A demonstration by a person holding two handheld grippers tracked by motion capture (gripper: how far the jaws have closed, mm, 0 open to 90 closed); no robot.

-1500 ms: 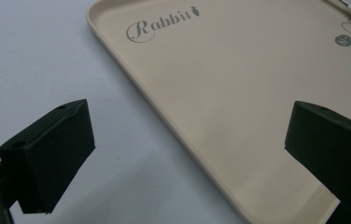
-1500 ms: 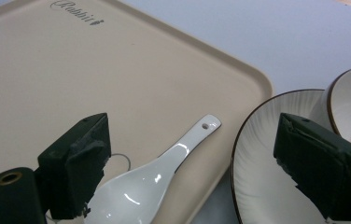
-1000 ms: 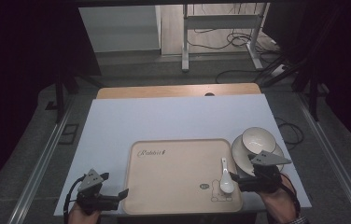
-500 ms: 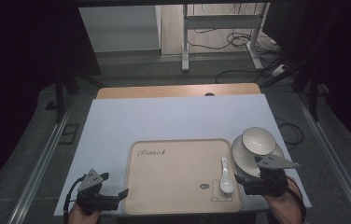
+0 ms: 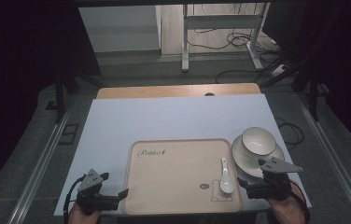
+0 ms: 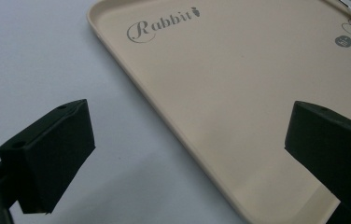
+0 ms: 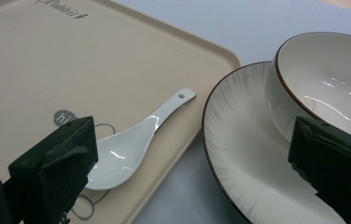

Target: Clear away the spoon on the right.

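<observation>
White ceramic bowl [image 5: 258,141] upright on white ribbed plate [image 5: 243,158], beside beige tray [image 5: 173,177]. White spoon [image 5: 226,177] on tray. Right gripper [image 5: 250,185]: jaws just opened wide, empty. Left gripper [image 5: 117,196]: apparently open, empty.

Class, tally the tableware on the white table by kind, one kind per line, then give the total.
Tray: 1
Spoon: 1
Plate: 1
Bowl: 1
Total: 4
</observation>
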